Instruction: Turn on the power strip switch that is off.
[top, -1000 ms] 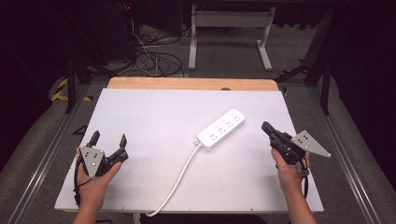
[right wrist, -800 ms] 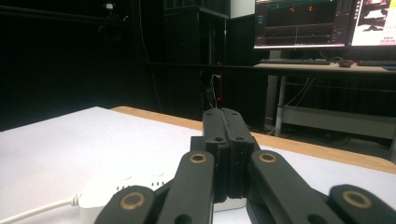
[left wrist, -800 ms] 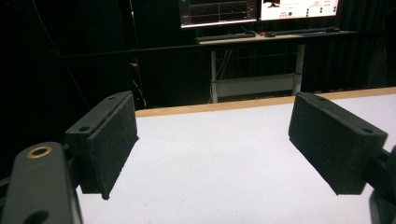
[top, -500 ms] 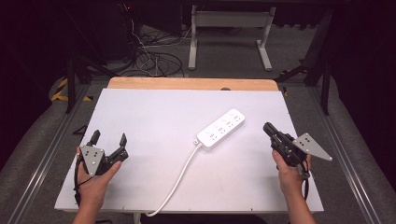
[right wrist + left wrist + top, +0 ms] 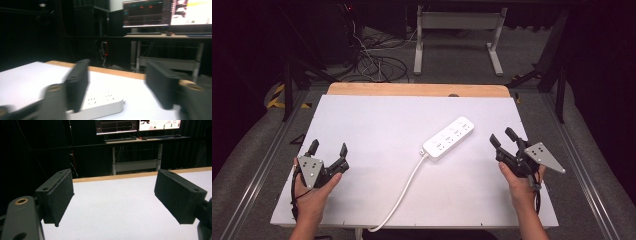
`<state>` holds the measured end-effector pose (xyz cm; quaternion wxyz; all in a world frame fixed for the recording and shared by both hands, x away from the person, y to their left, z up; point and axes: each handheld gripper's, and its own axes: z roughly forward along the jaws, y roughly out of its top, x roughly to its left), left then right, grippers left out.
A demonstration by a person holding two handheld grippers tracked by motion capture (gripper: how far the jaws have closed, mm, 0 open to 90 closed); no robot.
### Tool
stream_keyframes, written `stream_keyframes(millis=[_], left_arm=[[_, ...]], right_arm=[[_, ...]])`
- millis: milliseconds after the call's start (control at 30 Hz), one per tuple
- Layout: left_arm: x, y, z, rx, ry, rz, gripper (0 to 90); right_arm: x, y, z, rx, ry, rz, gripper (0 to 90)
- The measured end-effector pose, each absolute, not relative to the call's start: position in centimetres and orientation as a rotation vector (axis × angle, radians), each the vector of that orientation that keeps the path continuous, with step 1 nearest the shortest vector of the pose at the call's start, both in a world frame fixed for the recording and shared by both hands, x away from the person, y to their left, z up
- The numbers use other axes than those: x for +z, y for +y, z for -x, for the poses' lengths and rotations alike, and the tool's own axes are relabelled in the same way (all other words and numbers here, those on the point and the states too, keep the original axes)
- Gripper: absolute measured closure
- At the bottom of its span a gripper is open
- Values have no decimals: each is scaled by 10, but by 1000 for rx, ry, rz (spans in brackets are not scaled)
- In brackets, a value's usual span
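Black hand-held gripper (image 5: pixel 328 149), grey three-cornered plate (image 5: pixel 310 170)

You see a glossy white plastic power strip (image 5: pixel 448 138), matt white table (image 5: pixel 377 120) with wooden edge, rough black pads (image 5: pixel 61 195).

Power strip (image 5: pixel 448 138) lies on table (image 5: pixel 377 125), right of centre.

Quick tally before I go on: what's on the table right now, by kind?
Power strip: 1
Cord: 1
Grippers, left and right, both with jaws open and nothing between them: 2
Total: 4
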<state>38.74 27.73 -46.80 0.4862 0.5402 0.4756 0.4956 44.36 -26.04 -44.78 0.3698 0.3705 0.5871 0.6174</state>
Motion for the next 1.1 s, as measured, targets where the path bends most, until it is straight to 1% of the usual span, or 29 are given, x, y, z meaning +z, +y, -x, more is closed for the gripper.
stream_keyframes(millis=[67, 200, 233, 1100], left_arm=[[-468, 277, -387, 1206, 1157, -1315, 165], [-468, 278, -387, 1210, 1159, -1315, 165], [-468, 278, -387, 1208, 1160, -1314, 165], [-468, 278, -387, 1213, 1158, -1314, 165]], right_arm=[[-448, -260, -445, 1573, 1496, -975, 274], [-448, -259, -445, 1538, 1498, -974, 200], [-449, -259, -445, 1534, 1501, -981, 196], [-449, -261, -445, 1505, 1506, -980, 216]])
